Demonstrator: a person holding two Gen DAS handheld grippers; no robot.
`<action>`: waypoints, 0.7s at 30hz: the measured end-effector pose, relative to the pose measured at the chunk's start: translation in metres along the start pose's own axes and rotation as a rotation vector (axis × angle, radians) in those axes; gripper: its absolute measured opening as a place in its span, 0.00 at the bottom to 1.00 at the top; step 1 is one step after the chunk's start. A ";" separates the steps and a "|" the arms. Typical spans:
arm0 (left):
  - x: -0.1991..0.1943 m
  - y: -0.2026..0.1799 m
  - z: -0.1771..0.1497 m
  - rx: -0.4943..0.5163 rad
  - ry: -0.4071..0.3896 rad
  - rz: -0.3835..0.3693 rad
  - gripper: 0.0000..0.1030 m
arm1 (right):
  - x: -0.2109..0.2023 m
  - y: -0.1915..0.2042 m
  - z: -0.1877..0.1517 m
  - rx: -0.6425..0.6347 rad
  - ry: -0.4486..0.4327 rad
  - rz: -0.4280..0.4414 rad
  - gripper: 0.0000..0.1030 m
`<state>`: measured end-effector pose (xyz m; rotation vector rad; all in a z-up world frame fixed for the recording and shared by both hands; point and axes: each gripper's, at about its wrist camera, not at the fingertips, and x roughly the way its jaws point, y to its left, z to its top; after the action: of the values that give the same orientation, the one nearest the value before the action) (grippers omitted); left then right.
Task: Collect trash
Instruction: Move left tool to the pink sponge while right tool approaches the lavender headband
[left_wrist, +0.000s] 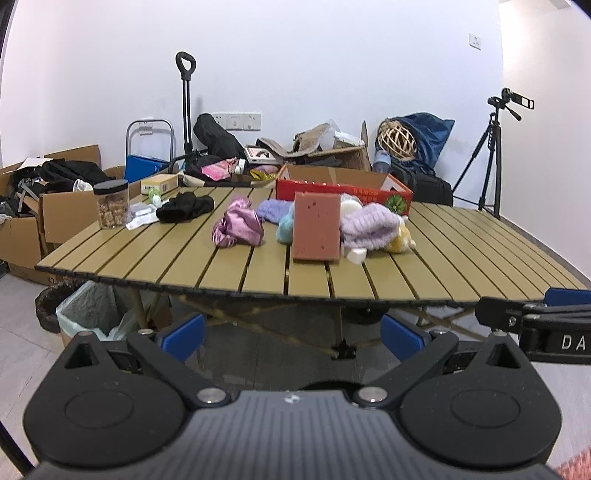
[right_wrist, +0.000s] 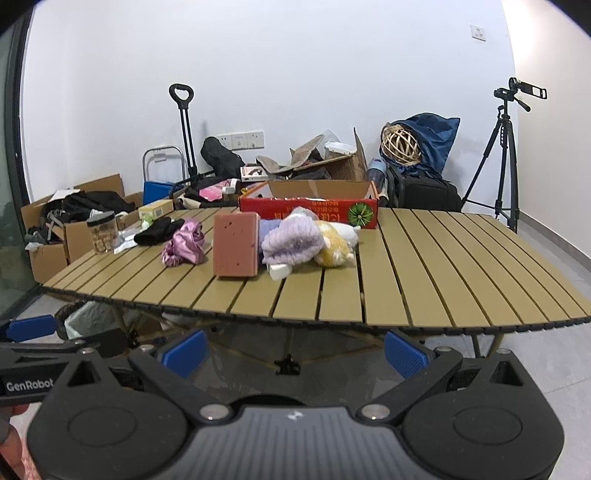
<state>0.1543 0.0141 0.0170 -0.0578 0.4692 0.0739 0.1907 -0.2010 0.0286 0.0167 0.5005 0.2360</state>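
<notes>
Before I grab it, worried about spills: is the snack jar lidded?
Yes: the snack jar stands upright with its black lid on.

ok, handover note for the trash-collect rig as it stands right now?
Left gripper: open, empty, held short of the table's near edge.
Right gripper: open, empty, likewise short of the edge.
On the slatted table: pink block upright, purple fabric, yellow plush, shiny pink cloth, black cloth, jar, red box.
Lined bin on the floor at the table's left.
Done: nothing picked. Left: everything.
</notes>
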 end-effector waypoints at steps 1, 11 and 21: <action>0.004 0.000 0.003 -0.004 -0.004 0.002 1.00 | 0.006 -0.001 0.003 0.001 -0.004 0.001 1.00; 0.061 0.000 0.031 -0.039 -0.022 0.028 1.00 | 0.064 -0.014 0.031 0.024 -0.028 -0.004 1.00; 0.134 -0.005 0.055 -0.065 -0.003 0.037 1.00 | 0.122 -0.040 0.055 0.040 -0.050 -0.041 1.00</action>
<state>0.2987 0.0206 0.0050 -0.1126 0.4652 0.1253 0.3297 -0.2095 0.0160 0.0511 0.4550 0.1851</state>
